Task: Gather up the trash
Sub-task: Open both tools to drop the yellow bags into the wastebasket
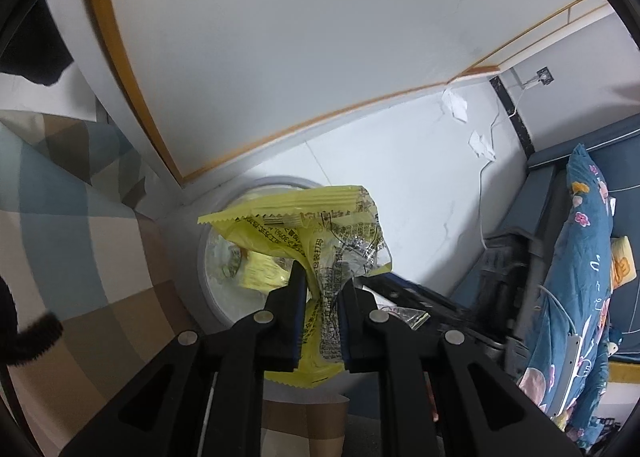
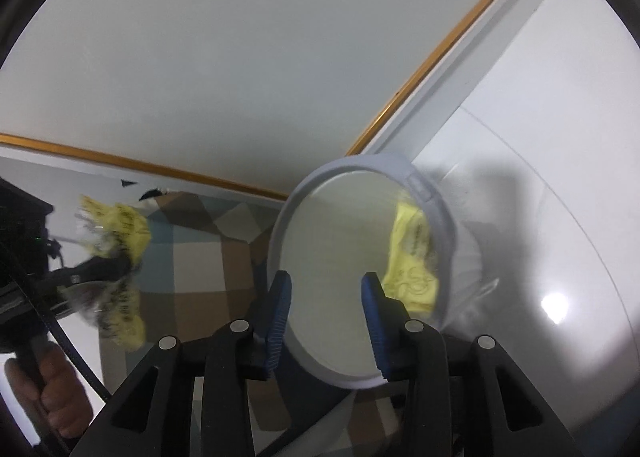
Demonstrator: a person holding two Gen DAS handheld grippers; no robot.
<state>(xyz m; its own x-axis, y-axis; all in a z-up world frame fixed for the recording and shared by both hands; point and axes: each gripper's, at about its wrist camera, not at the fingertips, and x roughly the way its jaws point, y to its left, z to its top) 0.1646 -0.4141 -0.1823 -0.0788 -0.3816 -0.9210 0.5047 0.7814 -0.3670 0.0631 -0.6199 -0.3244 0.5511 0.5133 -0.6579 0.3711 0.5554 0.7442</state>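
Note:
My left gripper (image 1: 324,277) is shut on a crumpled yellow wrapper (image 1: 320,225), holding it just above a round grey-rimmed bin (image 1: 204,289). Another yellow wrapper (image 1: 260,273) lies inside the bin. In the right wrist view my right gripper (image 2: 327,277) stands open over the bin (image 2: 280,225) with nothing between its blue pads. A yellow wrapper (image 2: 412,257), blurred, sits against the bin's right inner wall. At the left of that view a hand (image 2: 52,389) holds the left gripper (image 2: 116,261) with its yellow wrapper (image 2: 120,229).
A white panel with an orange edge (image 1: 280,37) rises behind the bin. Checked fabric (image 1: 80,237) lies to its left. On the white floor are crumpled white tissues (image 1: 454,103) and a white cable. Dark clutter (image 1: 500,269) and blue floral bedding (image 1: 576,257) fill the right.

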